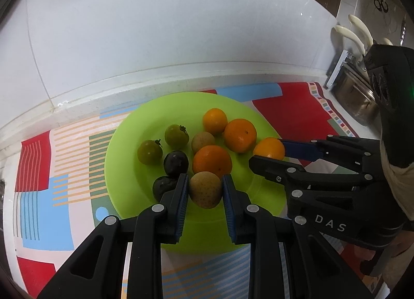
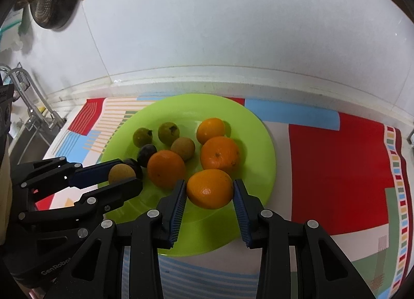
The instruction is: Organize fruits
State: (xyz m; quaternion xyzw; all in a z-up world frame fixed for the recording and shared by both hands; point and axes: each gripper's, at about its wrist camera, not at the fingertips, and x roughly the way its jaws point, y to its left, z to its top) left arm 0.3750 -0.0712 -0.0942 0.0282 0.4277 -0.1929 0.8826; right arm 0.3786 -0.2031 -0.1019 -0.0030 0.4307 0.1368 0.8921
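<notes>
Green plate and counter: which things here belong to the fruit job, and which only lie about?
Job: green plate; oranges; brown fruit in left gripper; orange in right gripper; green fruits; dark fruits.
Lying about: patterned mat; knife rack; faucet.

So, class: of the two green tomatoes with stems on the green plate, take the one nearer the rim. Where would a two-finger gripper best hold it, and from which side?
Grip the green tomato across its round middle, below the stem, coming from above. Its rim side is bare plate, while the dark fruit sits close on the other, so set the fingers away from that neighbour.
</notes>
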